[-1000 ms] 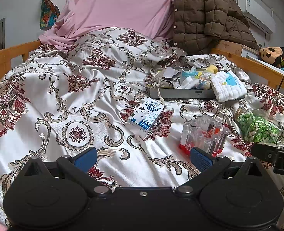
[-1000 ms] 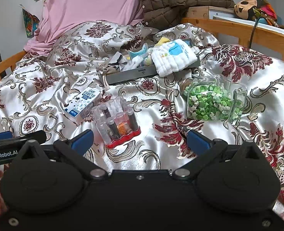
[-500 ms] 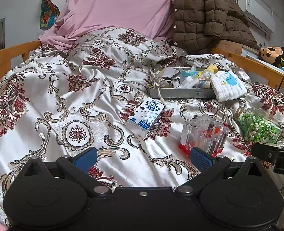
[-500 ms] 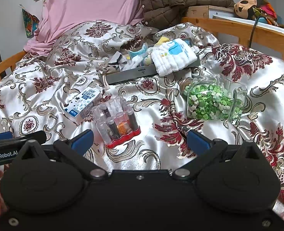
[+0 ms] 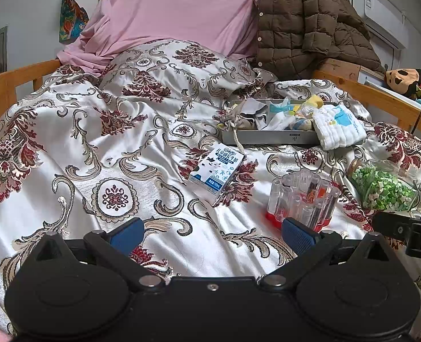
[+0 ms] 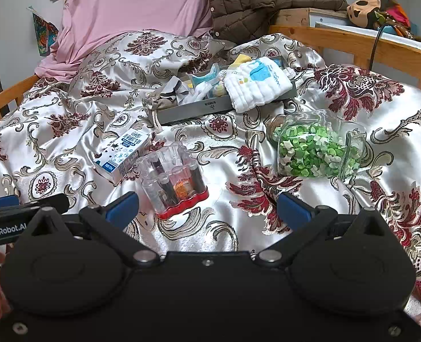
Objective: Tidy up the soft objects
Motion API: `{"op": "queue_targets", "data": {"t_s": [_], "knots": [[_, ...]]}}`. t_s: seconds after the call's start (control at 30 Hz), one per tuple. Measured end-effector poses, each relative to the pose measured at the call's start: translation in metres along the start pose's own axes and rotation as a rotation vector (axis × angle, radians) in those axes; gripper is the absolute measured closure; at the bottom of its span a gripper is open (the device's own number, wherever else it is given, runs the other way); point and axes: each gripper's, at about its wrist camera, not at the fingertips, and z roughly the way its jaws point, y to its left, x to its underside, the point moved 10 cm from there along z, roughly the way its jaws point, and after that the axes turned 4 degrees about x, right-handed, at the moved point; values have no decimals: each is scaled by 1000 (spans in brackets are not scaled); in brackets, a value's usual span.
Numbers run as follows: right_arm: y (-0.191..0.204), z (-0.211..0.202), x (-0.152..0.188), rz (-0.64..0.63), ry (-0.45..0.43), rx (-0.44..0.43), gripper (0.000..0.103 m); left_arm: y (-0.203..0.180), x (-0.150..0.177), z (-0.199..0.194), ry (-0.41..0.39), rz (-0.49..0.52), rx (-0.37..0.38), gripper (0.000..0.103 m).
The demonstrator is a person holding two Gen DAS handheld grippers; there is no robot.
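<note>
Left wrist view: left gripper (image 5: 210, 233) spread wide, holding nothing, low over the satin bedspread (image 5: 68, 142). Right gripper (image 6: 207, 209) likewise spread and empty. Well ahead, toward the bed's far right edge, a grey tray (image 5: 267, 137) of soft cloths, with a white folded towel (image 5: 338, 127) draped over its front right corner. Nearer: milk carton (image 5: 217, 171) (Chinese print, unreadable), clear vial holder (image 5: 303, 199), jar of green paper stars (image 6: 319, 148). Pink sheet (image 5: 176, 8) and brown quilted jacket (image 5: 304, 20) at the headboard. "GenRobot.AI" on the other gripper's body.
</note>
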Motion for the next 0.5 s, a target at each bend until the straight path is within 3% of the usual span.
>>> {"op": "queue_targets", "data": {"t_s": [0.33,0.5], "knots": [[1,0,1,1,1,1,1,0,-1,0,0,0,1,1],[-1,-1,2,6,1,3,1,-3,4,2,39,-1,13,1]]}}
